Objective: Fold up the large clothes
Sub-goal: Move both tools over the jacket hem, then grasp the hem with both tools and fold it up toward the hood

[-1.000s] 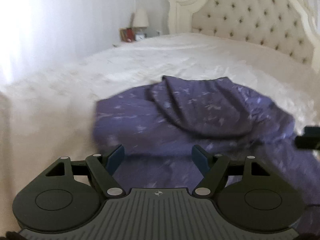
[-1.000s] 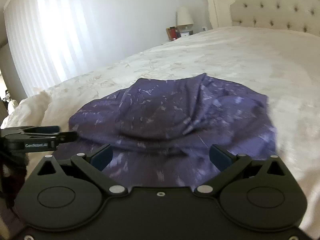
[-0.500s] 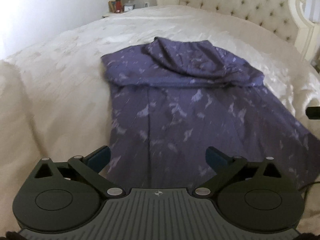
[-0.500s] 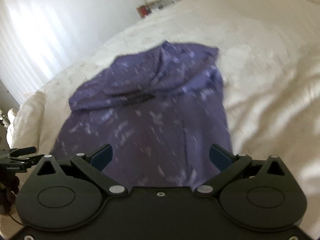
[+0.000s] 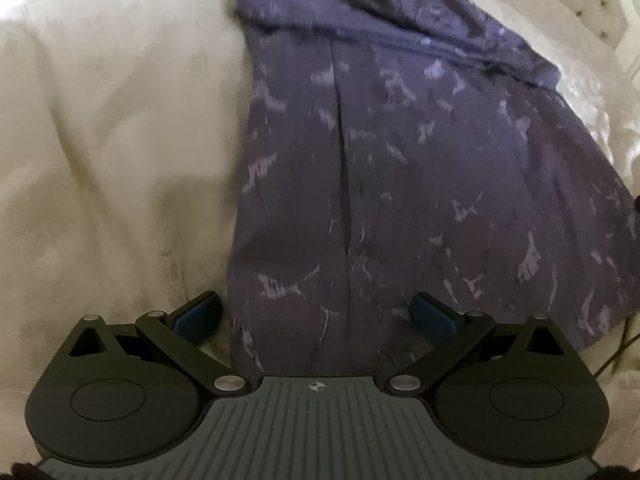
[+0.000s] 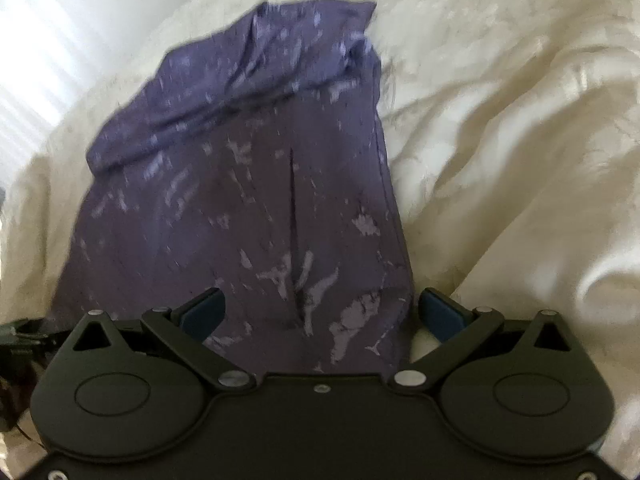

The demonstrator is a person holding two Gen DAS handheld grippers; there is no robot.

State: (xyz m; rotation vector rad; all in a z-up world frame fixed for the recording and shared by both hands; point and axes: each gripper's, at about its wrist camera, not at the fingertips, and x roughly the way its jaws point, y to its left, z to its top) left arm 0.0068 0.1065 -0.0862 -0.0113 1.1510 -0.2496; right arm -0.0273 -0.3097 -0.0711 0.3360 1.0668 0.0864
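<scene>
Both views are tilted down since earlier; purple garment point(image 5: 400, 168) fills frame centre on bed point(image 5: 100, 120). Left tool point(image 5: 316, 316) and right tool point(image 6: 322, 310) are spread wide, nothing gripped.

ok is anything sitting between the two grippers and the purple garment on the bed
Nothing visible. The left gripper and right gripper, both open, look straight down onto the purple patterned garment, spread on the cream bedspread.

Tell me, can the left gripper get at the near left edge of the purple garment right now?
Probably yes: the left gripper is open, the purple garment has its left edge between the fingers, nothing covering it.
</scene>
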